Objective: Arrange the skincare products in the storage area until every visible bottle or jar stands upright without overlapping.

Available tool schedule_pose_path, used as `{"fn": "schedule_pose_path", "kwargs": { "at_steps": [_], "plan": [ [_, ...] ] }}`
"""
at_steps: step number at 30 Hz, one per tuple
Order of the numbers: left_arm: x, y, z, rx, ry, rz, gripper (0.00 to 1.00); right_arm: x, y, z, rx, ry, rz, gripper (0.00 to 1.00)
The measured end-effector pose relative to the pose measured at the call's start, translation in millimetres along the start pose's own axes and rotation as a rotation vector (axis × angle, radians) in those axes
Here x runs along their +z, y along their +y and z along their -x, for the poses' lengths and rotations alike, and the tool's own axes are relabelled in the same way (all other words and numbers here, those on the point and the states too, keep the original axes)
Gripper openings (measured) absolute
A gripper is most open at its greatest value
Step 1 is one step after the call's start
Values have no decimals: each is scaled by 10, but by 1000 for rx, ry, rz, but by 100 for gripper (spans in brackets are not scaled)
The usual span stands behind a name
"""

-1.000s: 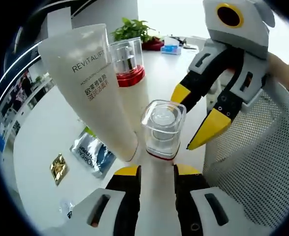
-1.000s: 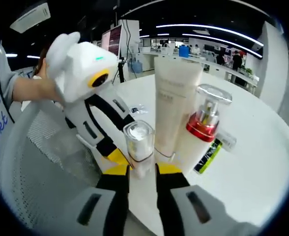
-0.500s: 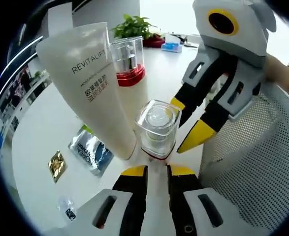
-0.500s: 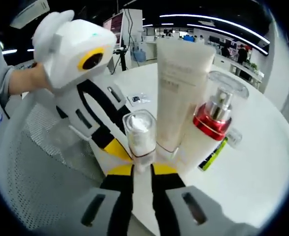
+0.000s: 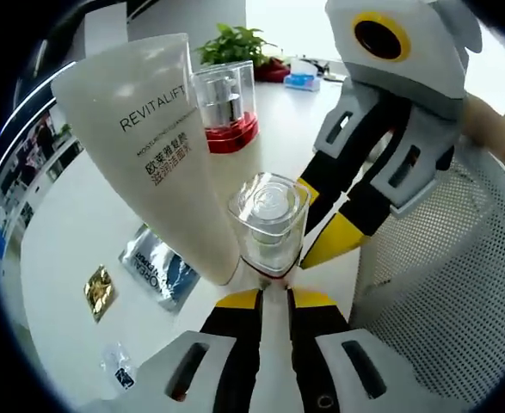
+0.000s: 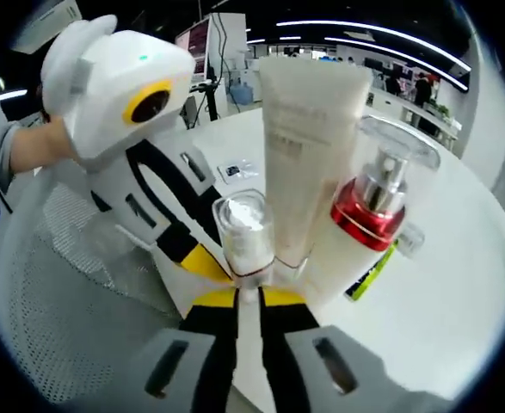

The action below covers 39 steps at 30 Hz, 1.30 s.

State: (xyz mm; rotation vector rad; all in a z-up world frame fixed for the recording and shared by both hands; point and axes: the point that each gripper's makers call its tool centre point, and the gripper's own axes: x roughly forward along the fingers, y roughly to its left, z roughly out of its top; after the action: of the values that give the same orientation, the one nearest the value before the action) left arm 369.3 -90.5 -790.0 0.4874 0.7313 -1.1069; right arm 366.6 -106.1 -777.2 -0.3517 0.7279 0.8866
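A small white bottle (image 5: 269,215) with a clear square cap and a red ring stands upright just past my left gripper (image 5: 274,297). That gripper's jaws are almost together, with nothing between them. Behind the bottle a cream REVITALIFT tube (image 5: 162,146) stands on its cap beside a pump bottle (image 5: 228,129) with a red collar. My right gripper (image 5: 314,219) reaches in from the right, tips beside the small bottle. In the right gripper view the same small bottle (image 6: 243,228) stands just beyond my right gripper (image 6: 248,297), whose jaws are narrowed to a slit. The tube (image 6: 308,138) and pump bottle (image 6: 368,215) stand behind, and a left fingertip (image 6: 202,260) is beside the bottle.
A white perforated mesh wall (image 5: 441,284) curves along one side, also seen as mesh (image 6: 54,284). Flat sachets lie on the white table (image 5: 71,249): a blue-silver sachet (image 5: 157,271), a gold sachet (image 5: 101,292) and a green-black sachet (image 6: 368,271). A potted plant (image 5: 235,47) stands far back.
Both grippers' jaws have narrowed from a wide gap to a thin slit. Both cameras have come a little closer to the small bottle. The products stand where they were.
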Motion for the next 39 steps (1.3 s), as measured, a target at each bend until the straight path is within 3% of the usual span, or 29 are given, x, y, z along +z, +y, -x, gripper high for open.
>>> {"fn": "schedule_pose_path", "kwargs": {
  "at_steps": [39],
  "plan": [
    [9, 79, -103, 28, -8, 22, 8, -46, -124, -76, -30, 30, -13, 7]
  ]
}}
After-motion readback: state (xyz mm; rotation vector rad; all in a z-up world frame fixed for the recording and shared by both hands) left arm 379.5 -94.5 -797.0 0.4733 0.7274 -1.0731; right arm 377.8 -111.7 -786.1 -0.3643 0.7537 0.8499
